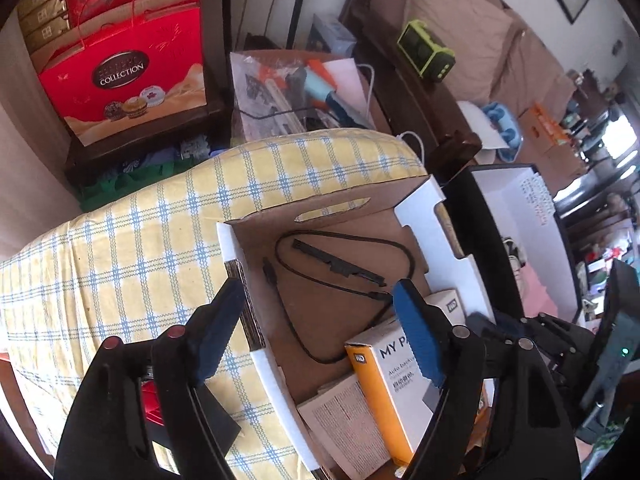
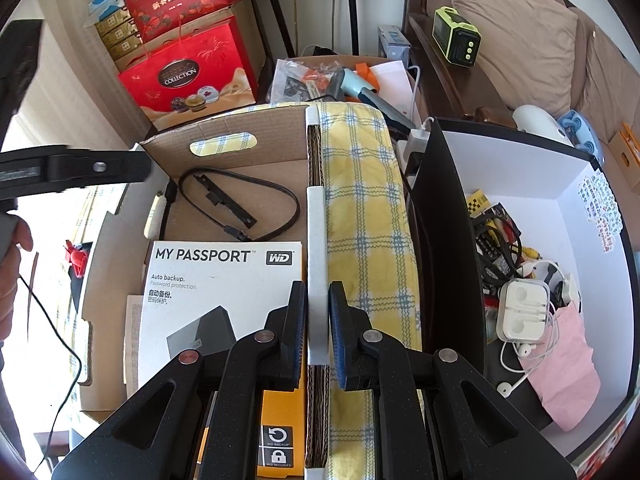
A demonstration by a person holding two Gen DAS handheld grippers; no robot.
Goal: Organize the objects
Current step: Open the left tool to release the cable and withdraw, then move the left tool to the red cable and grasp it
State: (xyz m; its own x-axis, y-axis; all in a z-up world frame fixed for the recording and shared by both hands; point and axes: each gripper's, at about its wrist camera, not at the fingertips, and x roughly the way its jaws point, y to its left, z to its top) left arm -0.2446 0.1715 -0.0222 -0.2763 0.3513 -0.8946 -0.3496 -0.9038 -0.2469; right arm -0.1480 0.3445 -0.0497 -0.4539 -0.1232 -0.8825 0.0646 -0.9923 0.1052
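Background: red gift bag (image 2: pixel 188 76) against wall, green-black device (image 2: pixel 456 36) on wooden ledge, beige cushions (image 2: pixel 516 28) behind.

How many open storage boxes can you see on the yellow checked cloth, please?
2. The cardboard box sits left, holding the WD package and a black cable. The black box with white lining sits right, holding earphones and cables. Others may be hidden.

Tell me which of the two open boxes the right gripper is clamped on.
The cardboard box holding the My Passport box; the right gripper pinches its side wall, not the black box of cables.
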